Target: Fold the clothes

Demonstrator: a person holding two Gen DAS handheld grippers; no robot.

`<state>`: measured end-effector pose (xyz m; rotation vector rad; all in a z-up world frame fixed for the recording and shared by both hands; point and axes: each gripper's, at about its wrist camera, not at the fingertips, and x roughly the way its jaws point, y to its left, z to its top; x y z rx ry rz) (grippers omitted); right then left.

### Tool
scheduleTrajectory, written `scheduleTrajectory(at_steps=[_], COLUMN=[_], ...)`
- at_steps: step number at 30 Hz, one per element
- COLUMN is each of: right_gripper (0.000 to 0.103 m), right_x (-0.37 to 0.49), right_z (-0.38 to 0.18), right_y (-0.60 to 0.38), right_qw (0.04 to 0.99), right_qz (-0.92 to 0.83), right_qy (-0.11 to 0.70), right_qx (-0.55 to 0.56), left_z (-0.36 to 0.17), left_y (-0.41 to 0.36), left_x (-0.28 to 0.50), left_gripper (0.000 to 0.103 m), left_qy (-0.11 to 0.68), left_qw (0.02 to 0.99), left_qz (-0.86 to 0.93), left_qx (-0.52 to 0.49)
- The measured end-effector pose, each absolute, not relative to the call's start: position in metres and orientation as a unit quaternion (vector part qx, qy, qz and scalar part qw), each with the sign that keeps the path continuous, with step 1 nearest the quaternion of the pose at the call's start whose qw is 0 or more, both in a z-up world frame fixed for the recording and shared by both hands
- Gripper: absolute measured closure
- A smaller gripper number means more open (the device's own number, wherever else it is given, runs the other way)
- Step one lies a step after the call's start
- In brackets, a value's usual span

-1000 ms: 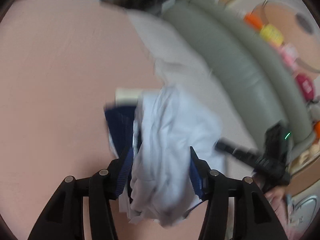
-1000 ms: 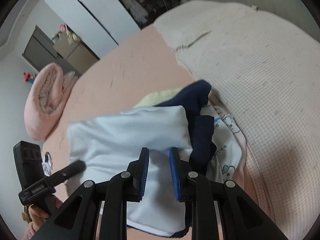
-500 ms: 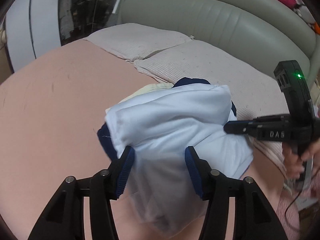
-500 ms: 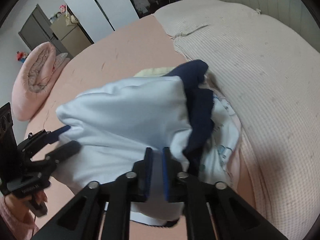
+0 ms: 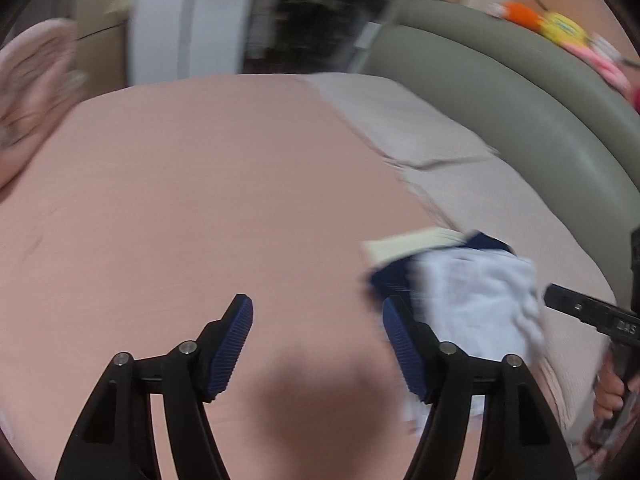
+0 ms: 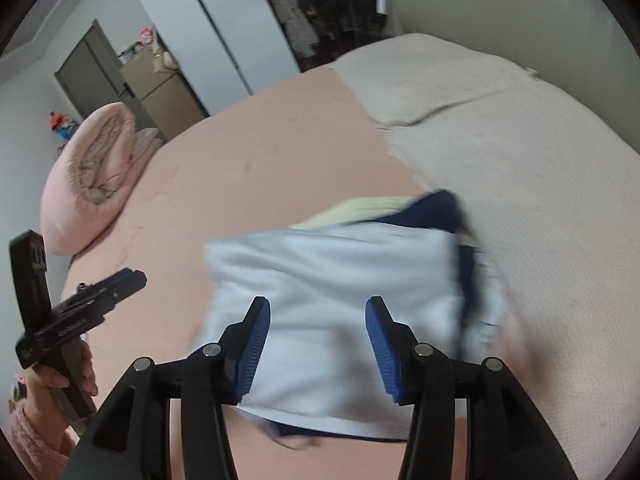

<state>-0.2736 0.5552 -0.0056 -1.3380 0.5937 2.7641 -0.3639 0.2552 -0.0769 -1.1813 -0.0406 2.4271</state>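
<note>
Bedroom: pink bedsheet, grey headboard, rolled pink quilt.
Item: folded pale-blue garment, topping a small clothes stack beside the beige cover.
Step, judged: fold released onto stack.
Right gripper: jaws just opening, spread above the garment, pads clear.
Left gripper: just opening, empty; garment to its right.
Next: fetch another piece.

Folded shirt lies on top of a clothes stack on the bed, near its right side. Pillows sit far right, headboard behind them. Rolled quilt at far left. Right tongs above the shirt, left tongs left of the stack.
</note>
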Motion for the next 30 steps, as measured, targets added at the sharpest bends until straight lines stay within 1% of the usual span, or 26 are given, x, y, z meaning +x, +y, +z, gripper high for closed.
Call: scheduleTrajectory(at_steps=[1, 3, 5, 6, 10, 13, 15, 16, 19, 22, 26, 28, 30], right_gripper=[0.053, 0.047, 0.029, 0.024, 0.021, 0.000, 0.000, 0.000, 0.000, 0.000, 0.000, 0.000, 0.000], right_x=[-0.284, -0.306, -0.321, -0.327, -0.352, -0.362, -0.360, -0.358, -0.345, -0.327, -0.295, -0.280, -0.263], right_z=[-0.005, -0.006, -0.007, -0.008, -0.015, -0.012, -0.002, 0.003, 0.019, 0.035, 0.053, 0.065, 0.075], right_y=[0.542, 0.516, 0.486, 0.472, 0.417, 0.380, 0.361, 0.352, 0.329, 0.315, 0.303, 0.292, 0.282], right_qw=[0.000, -0.012, -0.025, -0.034, -0.058, -0.065, -0.074, -0.074, -0.072, -0.075, -0.103, -0.090, -0.080], right_qz=[0.882, 0.880, 0.877, 0.873, 0.861, 0.862, 0.870, 0.872, 0.881, 0.881, 0.864, 0.873, 0.882], right_qy=[0.190, 0.187, 0.188, 0.191, 0.185, 0.172, 0.176, 0.172, 0.154, 0.161, 0.204, 0.181, 0.157], right_qx=[-0.431, -0.437, -0.442, -0.447, -0.470, -0.473, -0.455, -0.452, -0.442, -0.439, -0.448, -0.443, -0.437], left_z=[-0.075, -0.069, -0.066, -0.065, -0.059, -0.054, -0.046, -0.042, -0.034, -0.027, -0.017, -0.010, -0.002], left_y=[0.240, 0.210, 0.185, 0.175, 0.140, 0.123, 0.107, 0.101, 0.090, 0.077, 0.050, 0.039, 0.033], left_x=[-0.364, -0.364, -0.366, -0.368, -0.369, -0.367, -0.358, -0.353, -0.337, -0.315, -0.283, -0.265, -0.245], left_gripper=[0.031, 0.021, 0.016, 0.016, 0.015, 0.011, 0.002, 0.002, 0.001, 0.001, 0.001, 0.001, 0.001], left_qy=[-0.021, -0.026, -0.023, -0.020, -0.022, -0.039, -0.038, -0.032, -0.005, 0.019, -0.001, -0.005, 0.012], left_qw=[0.204, 0.175, 0.148, 0.137, 0.104, 0.079, 0.063, 0.052, 0.030, 0.011, 0.007, -0.001, -0.010], left_qz=[0.881, 0.888, 0.893, 0.894, 0.898, 0.908, 0.917, 0.920, 0.923, 0.922, 0.920, 0.923, 0.927], left_qx=[-0.427, -0.424, -0.423, -0.427, -0.427, -0.409, -0.392, -0.387, -0.384, -0.386, -0.391, -0.385, -0.376])
